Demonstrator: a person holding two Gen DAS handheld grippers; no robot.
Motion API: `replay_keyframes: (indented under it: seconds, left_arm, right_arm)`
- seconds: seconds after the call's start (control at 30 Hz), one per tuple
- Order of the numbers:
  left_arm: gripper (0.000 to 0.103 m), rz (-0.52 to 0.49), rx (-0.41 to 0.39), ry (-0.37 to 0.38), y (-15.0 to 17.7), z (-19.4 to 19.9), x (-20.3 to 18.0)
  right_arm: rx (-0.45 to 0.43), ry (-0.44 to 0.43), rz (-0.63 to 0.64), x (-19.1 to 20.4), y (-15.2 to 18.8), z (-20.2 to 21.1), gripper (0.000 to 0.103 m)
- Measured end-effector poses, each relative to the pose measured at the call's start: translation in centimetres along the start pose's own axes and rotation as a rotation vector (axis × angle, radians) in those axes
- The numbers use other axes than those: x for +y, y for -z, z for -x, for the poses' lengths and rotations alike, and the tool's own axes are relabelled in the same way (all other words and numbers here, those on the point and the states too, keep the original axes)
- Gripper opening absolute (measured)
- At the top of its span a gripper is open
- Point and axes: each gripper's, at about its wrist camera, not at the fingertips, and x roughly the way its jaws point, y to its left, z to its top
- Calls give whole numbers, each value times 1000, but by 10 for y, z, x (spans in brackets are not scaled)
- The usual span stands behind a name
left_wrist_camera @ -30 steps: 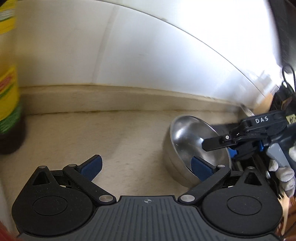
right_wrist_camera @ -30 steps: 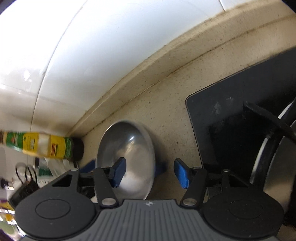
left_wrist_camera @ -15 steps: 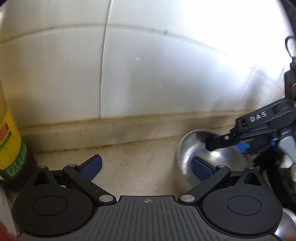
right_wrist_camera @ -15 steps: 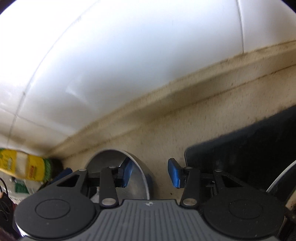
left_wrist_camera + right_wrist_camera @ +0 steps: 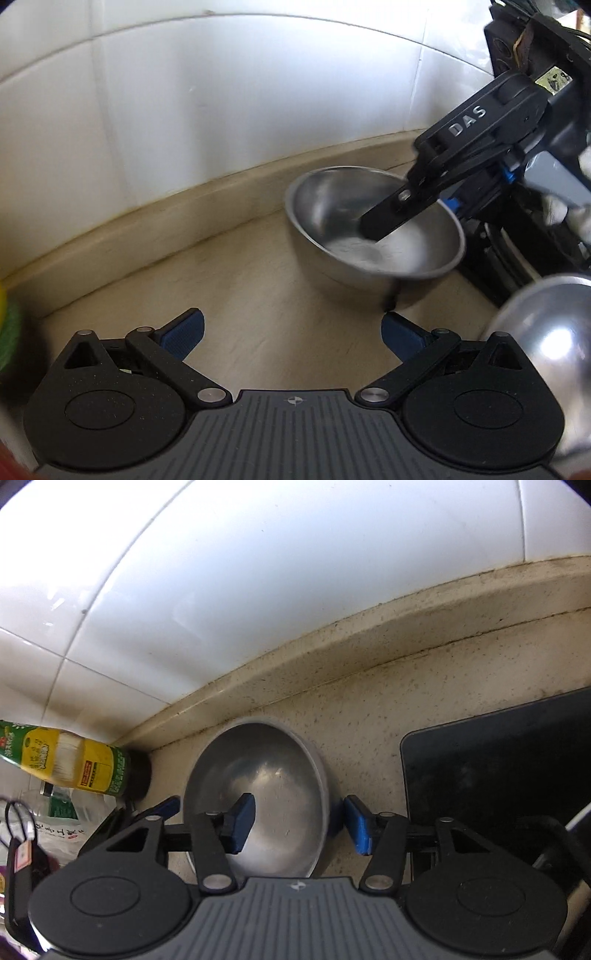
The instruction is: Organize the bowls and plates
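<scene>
Straddling the steel bowl's (image 5: 258, 794) right rim at lower centre, the right tool (image 5: 295, 823) has pads apart, unclamped. Left tool (image 5: 291, 332) gapes empty at bottom. Bowl sits upright on the table (image 5: 369, 716), mouth up, round; light, stiff, slippery, best pinched at the rim.

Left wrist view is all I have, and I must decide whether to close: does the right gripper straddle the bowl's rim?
Observer: Yes. In the right wrist view the right gripper is open over the bowl, one pad inside and the other outside the wall.
Operator: Anything near the outside pad?
Observer: A black cooktop lies on that side, with a strip of counter between it and the bowl.
Operator: And the yellow-green blur at my left edge?
Observer: A yellow-labelled bottle near the wall, apart from the bowl.
</scene>
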Motion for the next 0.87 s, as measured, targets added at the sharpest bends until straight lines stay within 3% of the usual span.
replay_keyframes:
  seconds: [0.17,0.3,0.43,0.53,0.6,0.87]
  left_arm:
    - [103,-81,-49,83,-18,-12,-14]
    - [103,-94,-94,92,-30,-15,-14]
    - [103,-79,-114,74,-29,-17,-17]
    - [103,-88,-145,53,-27,-15,-23]
    - [103,-103,-179,32,-29,-8,-27]
    - [103,-83,-216,6,-30,26,-29]
  right_arm:
    - [7,-45,2,-3,-4,-8,53]
    - [-22,-23,21,-3,-6,-7,53]
    - [-39,-52,-9,-10,-15,-8,53]
    - [-55,-18,49,-1,-14,-11,51]
    - [-59,6,91,3,-13,-13,46]
    - [-109,-29,130,14,-11,8,40]
